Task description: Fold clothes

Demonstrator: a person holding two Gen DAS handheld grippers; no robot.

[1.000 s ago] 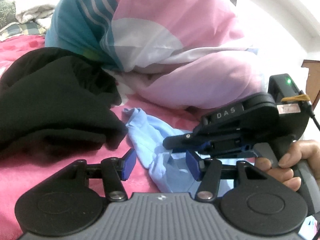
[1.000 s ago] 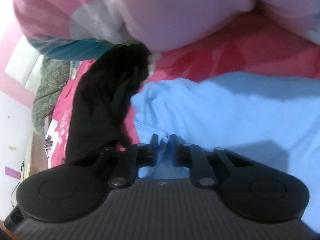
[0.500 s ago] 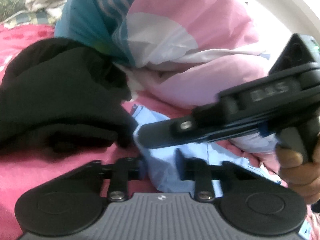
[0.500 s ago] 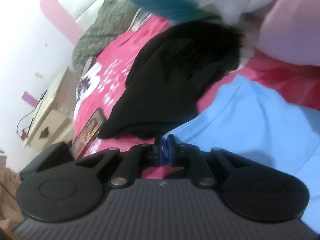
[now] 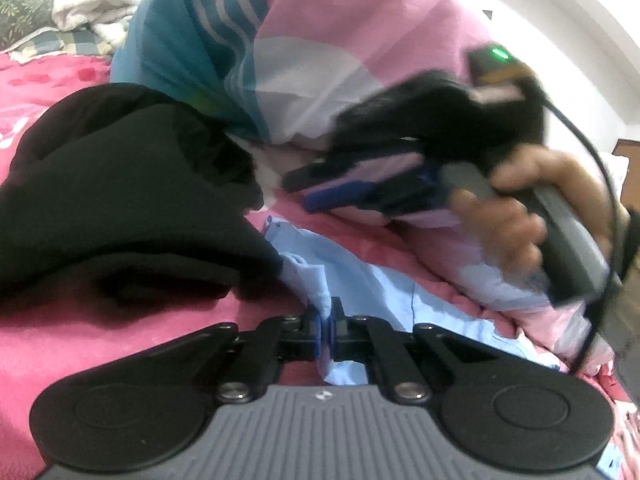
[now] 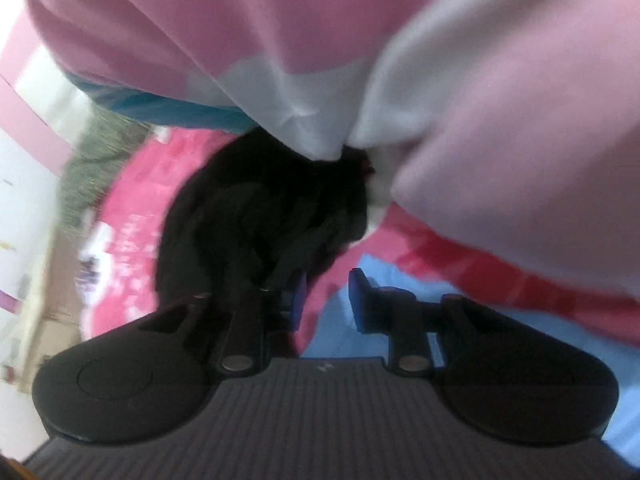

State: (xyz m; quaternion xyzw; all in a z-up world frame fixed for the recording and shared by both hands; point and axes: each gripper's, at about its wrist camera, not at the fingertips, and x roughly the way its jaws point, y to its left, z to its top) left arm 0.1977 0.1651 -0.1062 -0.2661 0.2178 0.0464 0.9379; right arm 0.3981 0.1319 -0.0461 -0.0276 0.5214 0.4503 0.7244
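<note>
**Inspector A:** Left wrist view?

**Inspector B:** The left gripper (image 5: 325, 326), low centre, had its fingers clamped on a fold of the light blue garment (image 5: 360, 280). The garment ran from there toward the lower right across the bed (image 5: 80, 340). A black garment (image 5: 120, 184) lay touching its left edge.

**Inspector A:** Right wrist view?

**Inspector B:** The right gripper (image 6: 326, 300) had just been opening, fingers apart, nothing between them. The blue cloth lay just beyond, lower right. The pink quilt (image 6: 480, 80) crowded from above, a likely obstruction.
</note>
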